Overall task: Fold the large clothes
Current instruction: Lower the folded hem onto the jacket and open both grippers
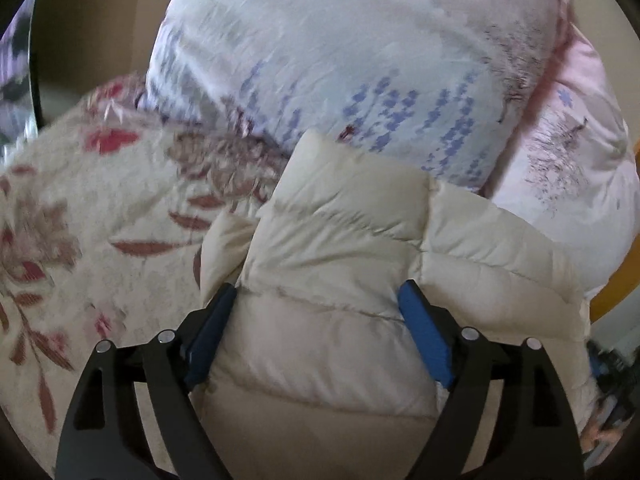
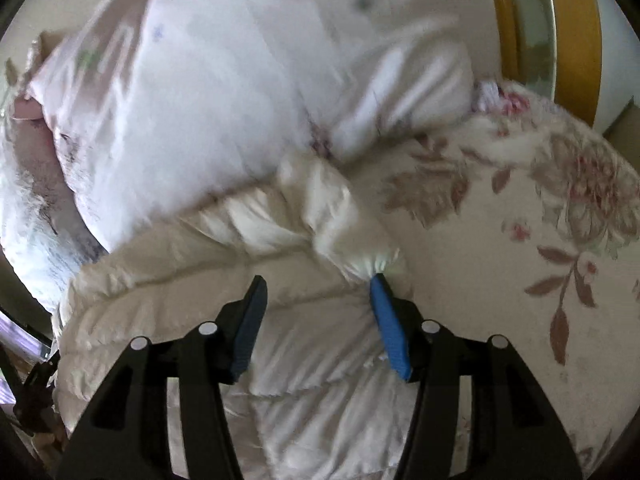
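Observation:
A cream quilted puffer jacket [image 1: 340, 240] lies on a flowered bedspread [image 1: 80, 208]. In the left wrist view a folded part of the jacket fills the space between the blue pads [image 1: 424, 332] of my left gripper [image 1: 318, 296]; the jaws stand wide and press its sides. In the right wrist view the jacket [image 2: 312, 360] lies under my right gripper [image 2: 318, 284], whose jaws are open. A sleeve with a gathered cuff [image 2: 376, 260] lies just ahead of the right pad [image 2: 390, 328].
A big pale quilt [image 1: 360, 60] with purple flowers is piled behind the jacket, also in the right wrist view [image 2: 220, 92]. The flowered bedspread [image 2: 520, 260] spreads to the right. A yellow wooden frame [image 2: 576, 32] stands at the far right.

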